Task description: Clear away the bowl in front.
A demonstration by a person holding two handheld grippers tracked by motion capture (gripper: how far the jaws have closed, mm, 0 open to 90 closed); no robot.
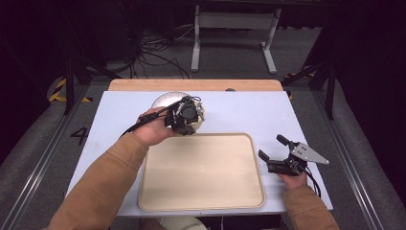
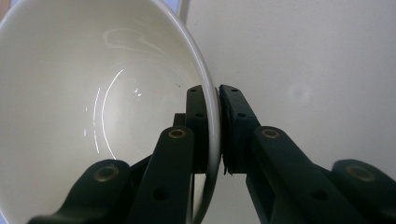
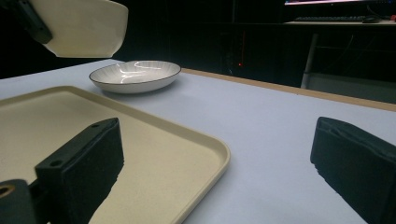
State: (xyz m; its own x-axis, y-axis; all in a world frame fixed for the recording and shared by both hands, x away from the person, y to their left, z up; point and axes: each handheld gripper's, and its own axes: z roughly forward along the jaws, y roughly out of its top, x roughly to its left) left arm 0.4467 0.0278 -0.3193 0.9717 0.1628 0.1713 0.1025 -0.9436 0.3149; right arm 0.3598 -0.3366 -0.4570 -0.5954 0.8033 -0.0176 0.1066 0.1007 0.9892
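Note:
A white bowl (image 2: 93, 93) hangs in the air, its rim pinched between the jaws of my left gripper (image 2: 218, 93). In the high view the left gripper (image 1: 188, 115) holds the bowl (image 1: 199, 120) over the table just behind the beige tray (image 1: 201, 191). A shallow white plate with a dark rim (image 1: 166, 99) lies behind it. In the right gripper view the lifted bowl (image 3: 84, 28) floats above the plate (image 3: 135, 74). My right gripper (image 1: 269, 145) rests open right of the tray, nothing between its jaws (image 3: 217, 172).
The tray (image 3: 140, 140) lies bare on the pale blue table top (image 1: 249, 112), near its front edge. A wooden strip (image 1: 191, 85) runs along the table's far edge. Beyond it stand a white frame (image 1: 234, 28) and cables on the floor.

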